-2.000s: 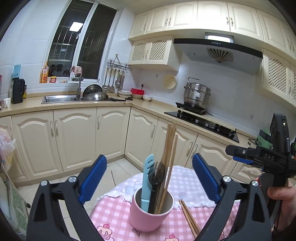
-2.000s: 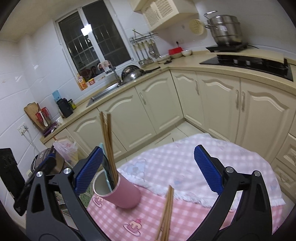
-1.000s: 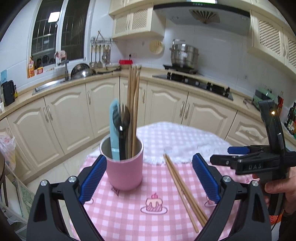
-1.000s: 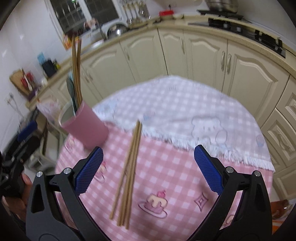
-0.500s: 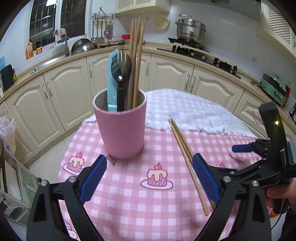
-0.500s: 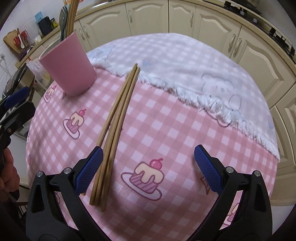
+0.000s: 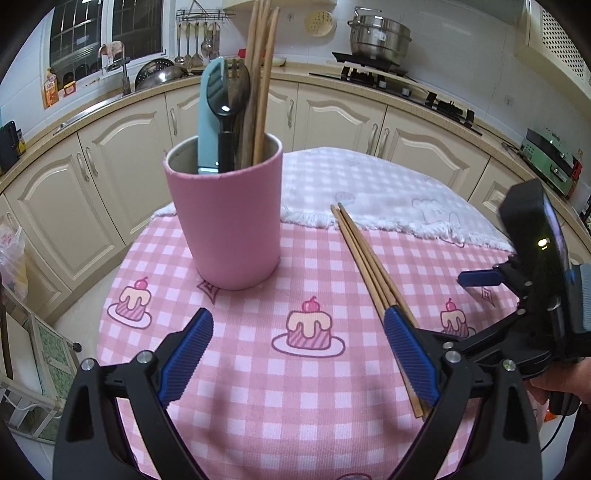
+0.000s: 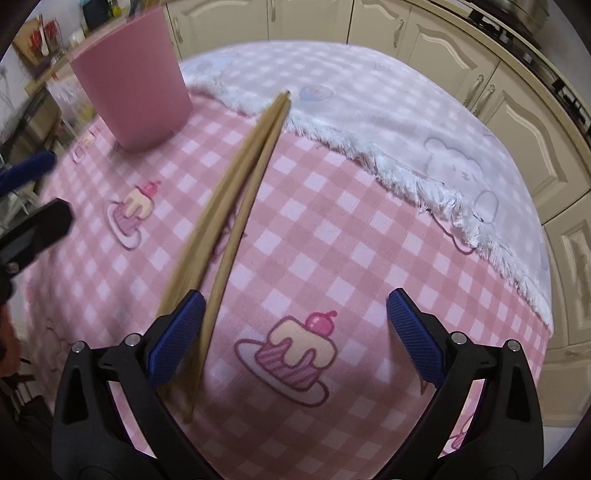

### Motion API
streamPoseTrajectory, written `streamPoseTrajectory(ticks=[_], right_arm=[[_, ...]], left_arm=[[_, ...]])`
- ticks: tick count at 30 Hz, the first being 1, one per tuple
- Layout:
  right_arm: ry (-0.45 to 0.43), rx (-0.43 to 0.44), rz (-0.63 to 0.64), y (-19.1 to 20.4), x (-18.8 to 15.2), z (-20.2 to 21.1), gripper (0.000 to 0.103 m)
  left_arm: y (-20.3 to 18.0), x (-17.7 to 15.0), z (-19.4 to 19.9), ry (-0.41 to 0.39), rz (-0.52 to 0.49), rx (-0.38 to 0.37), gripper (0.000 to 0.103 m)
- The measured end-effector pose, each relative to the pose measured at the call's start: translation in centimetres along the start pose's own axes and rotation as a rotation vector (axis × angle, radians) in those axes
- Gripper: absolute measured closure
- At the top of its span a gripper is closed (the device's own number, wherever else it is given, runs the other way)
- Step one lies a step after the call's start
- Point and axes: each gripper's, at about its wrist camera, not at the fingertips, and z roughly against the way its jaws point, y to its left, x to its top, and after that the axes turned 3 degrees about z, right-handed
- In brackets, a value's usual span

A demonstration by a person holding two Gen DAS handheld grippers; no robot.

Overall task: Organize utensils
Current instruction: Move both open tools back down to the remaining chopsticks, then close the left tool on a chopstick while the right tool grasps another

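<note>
A pink cup [image 7: 225,218] stands on the pink checked tablecloth [image 7: 295,387] and holds a light blue utensil [image 7: 209,110], a black spoon [image 7: 226,110] and several wooden chopsticks [image 7: 263,74]. Loose wooden chopsticks [image 7: 369,266] lie flat to the cup's right. My left gripper [image 7: 297,358] is open and empty, low over the cloth in front of the cup. My right gripper [image 8: 293,332] is open and empty, close above the cloth; the loose chopsticks [image 8: 236,195] pass by its left finger. The cup [image 8: 131,81] is at that view's upper left.
A white fringed cloth [image 7: 388,192] covers the far half of the round table. Cream kitchen cabinets [image 7: 110,155] curve round behind it, with a sink, a hob and a steel pot [image 7: 380,35] on the counter. The table edge is close on all sides.
Both grippers have come down and forward toward the table. The cup and the loose chopsticks look larger and nearer; the right gripper now sits right over the chopsticks' near ends.
</note>
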Motion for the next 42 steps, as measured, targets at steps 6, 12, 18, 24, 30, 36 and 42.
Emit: streamPoseTrajectory(ticks=[6, 12, 18, 24, 30, 36, 42], right_arm=[[-0.008, -0.014, -0.032, -1.1, 0.5, -0.1, 0.006], [-0.019, 0.006, -0.047, -3.0, -0.5, 0.2, 0.006], [-0.039, 0.028, -0.031, -3.8, -1.1, 0.3, 0.006], [-0.047, 0.034, -0.021, -4.1, -1.3, 0.3, 0.006], [-0.036, 0.037, -0.03, -4.3, -1.1, 0.2, 0.006], [-0.008, 0.027, -0.03, -4.0, 1.5, -0.5, 0.01], [0.006, 0.044, 0.038, -2.2, 4.8, -1.0, 0.047]], left_arm=[[-1.3, 0.1, -1.4, 0.043, -0.041, 0.003, 0.011], [-2.7, -0.1, -4.4, 0.137, -0.08, 0.003, 0.011], [-3.8, -0.6, -6.3, 0.184, -0.102, 0.004, 0.011], [-4.4, -0.2, -7.4, 0.201, -0.112, 0.06, 0.01], [-4.8, 1.2, -8.5, 0.215, -0.122, 0.08, 0.012], [-5.5, 3.8, -10.1, 0.237, -0.151, 0.068, 0.036], [-5.5, 5.1, -10.9, 0.258, -0.155, 0.014, 0.087]])
